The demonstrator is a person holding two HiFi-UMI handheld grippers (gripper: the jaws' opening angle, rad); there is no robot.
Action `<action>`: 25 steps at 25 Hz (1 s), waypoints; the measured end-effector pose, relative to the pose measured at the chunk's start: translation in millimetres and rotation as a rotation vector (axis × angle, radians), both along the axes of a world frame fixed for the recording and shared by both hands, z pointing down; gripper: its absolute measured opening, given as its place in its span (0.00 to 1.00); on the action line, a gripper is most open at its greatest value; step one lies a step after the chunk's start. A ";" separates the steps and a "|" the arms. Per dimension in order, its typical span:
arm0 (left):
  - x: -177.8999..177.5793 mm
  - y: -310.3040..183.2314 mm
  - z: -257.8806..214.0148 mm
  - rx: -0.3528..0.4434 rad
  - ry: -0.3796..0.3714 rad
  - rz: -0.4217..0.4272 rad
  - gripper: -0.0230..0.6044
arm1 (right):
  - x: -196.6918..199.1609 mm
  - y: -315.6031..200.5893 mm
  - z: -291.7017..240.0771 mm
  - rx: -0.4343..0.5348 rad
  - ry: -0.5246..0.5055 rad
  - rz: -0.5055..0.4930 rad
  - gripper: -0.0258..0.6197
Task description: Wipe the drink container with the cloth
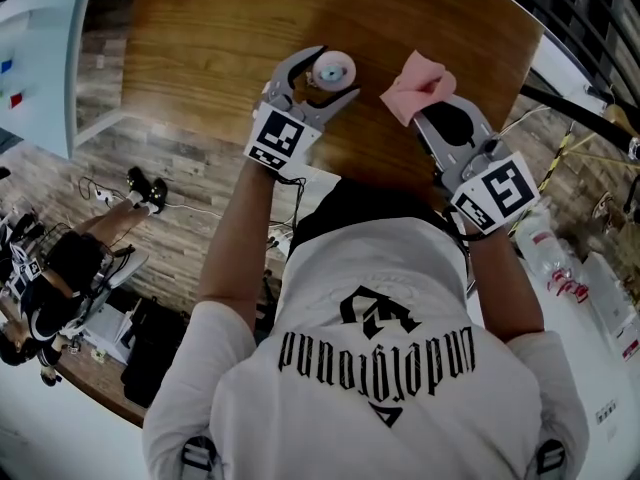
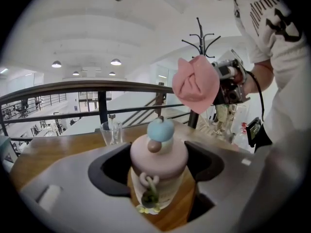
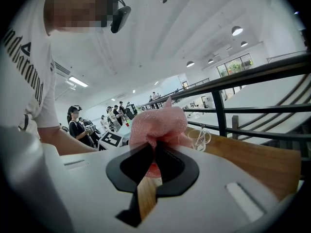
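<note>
My left claw is clamped around the drink container on the surface and my right claw pinches the cloth at its 3 o'clock, not touching, so I judge wiping begins by swinging the cloth toward 9 o'clock onto the lid

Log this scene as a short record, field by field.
surface: wooden table
object: drink container, upright, pink lid with a blue knob
left: left gripper, jaws closed on either side of the container's lid
right: right gripper, shut on the pink cloth, held up in the air
cloth to container: apart, not touching
also there: clear glass on the table beyond the container
</note>
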State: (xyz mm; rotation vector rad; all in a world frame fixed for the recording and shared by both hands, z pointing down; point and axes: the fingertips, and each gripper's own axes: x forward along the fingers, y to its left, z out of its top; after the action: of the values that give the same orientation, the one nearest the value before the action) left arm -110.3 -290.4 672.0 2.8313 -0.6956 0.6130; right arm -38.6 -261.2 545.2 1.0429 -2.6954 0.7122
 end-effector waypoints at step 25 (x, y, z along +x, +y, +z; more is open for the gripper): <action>0.7 58.8 -152.8 0.041 0.118 0.011 0.65 | -19.7 62.4 -66.6 0.123 0.015 -0.029 0.08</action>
State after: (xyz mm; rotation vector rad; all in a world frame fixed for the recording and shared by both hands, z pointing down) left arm -109.6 -231.6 519.2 2.8828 -0.6794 0.4332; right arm -58.3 -198.8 478.6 1.0290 -2.7657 0.5379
